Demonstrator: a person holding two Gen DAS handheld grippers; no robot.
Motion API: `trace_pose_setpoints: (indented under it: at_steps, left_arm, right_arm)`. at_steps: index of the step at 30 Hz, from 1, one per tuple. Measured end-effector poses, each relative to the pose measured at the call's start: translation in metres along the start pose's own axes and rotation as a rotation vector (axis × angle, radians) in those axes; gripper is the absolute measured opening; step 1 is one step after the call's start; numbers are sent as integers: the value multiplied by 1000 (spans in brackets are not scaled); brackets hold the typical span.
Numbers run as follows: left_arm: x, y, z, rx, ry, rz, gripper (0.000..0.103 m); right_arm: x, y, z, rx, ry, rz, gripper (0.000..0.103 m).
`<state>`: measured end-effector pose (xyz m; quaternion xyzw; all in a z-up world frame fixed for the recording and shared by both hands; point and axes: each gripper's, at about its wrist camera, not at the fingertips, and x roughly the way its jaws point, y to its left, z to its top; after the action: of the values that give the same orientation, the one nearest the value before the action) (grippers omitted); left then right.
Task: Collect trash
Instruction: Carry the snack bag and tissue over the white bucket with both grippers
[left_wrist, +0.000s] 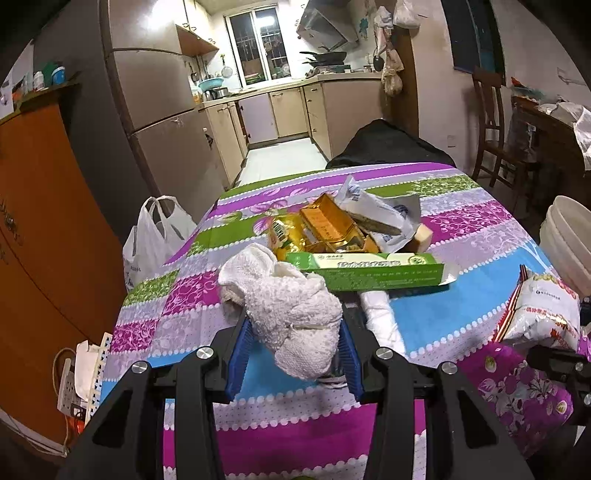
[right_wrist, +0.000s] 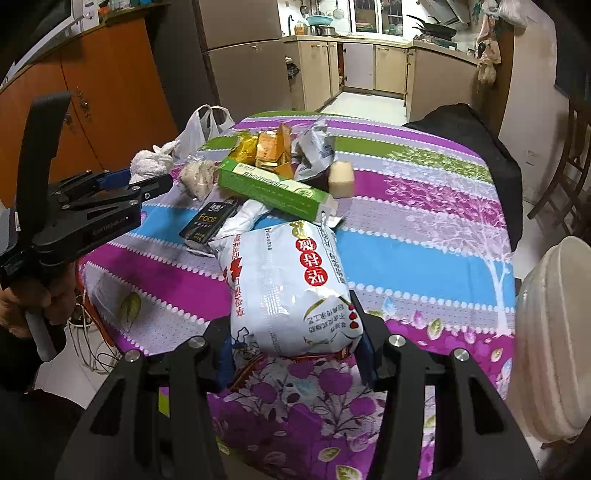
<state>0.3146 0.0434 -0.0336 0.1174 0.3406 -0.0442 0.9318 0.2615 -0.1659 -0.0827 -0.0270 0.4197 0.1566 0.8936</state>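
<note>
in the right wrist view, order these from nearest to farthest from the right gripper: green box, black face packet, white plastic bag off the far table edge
1. black face packet, left of the held white snack bag
2. green box, mid-table just beyond
3. white plastic bag, hanging off the far left edge

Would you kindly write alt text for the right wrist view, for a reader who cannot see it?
The right gripper grips a white snack bag over a table with a striped floral cloth. Beyond it lie a green box, gold wrappers and a black packet; at left, the left gripper holds a white cloth.
</note>
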Motion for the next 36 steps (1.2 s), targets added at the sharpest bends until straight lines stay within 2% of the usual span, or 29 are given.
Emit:
trace_pose_setpoints:
  at_steps: [8, 13, 17, 25, 36]
  left_arm:
    - [5, -28, 25, 50, -29, -45, 44]
    - [3, -65, 54, 114, -75, -102, 44]
    - [-3, -100, 77, 186, -119, -146, 44]
    - [-16, -195, 126, 314, -183, -303, 44]
    - [-30, -350, 156, 496, -246, -467, 44]
  right_arm:
    - [-20, -29, 23, 52, -11, -30, 49]
    - [-42, -56, 39, 95, -15, -56, 49]
    - [-70, -87, 49, 125, -31, -111, 49]
    - [-120, -162, 48, 235, -4, -255, 50]
    - [-177, -259, 3, 419, 49, -435, 50]
